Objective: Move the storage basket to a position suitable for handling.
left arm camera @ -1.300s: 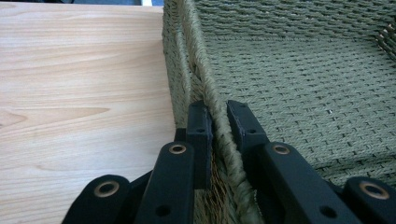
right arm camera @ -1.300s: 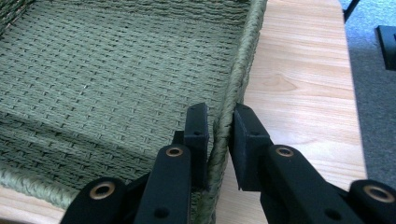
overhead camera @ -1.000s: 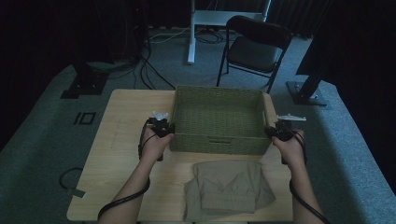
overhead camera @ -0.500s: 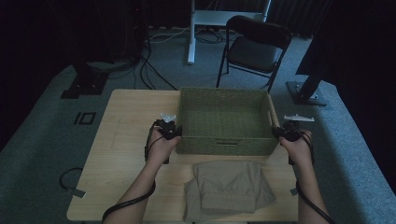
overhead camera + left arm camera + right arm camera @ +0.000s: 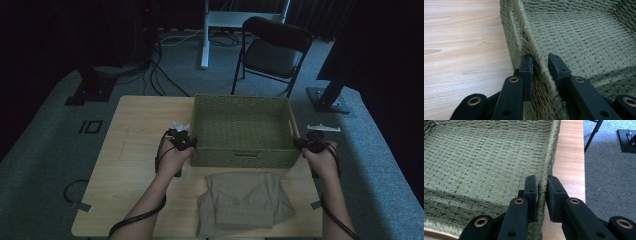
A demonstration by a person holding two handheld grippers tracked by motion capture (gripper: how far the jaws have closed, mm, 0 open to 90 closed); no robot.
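Two grippers straddle opposite side walls of the woven basket (image 5: 242,131), which sits toward the table's (image 5: 135,125) far edge, placed as if to carry it level. Right gripper (image 5: 542,185) pinches the rim tight; left gripper (image 5: 539,64) has just been opening, rim between its jaws, inner pad apart. Folded cloth (image 5: 245,202) lies at the near edge, obstructing nothing.

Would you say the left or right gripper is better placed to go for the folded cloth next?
Left, probably: the left gripper has just been opening off the basket rim, while the right gripper clamps it. The cloth lies between both.
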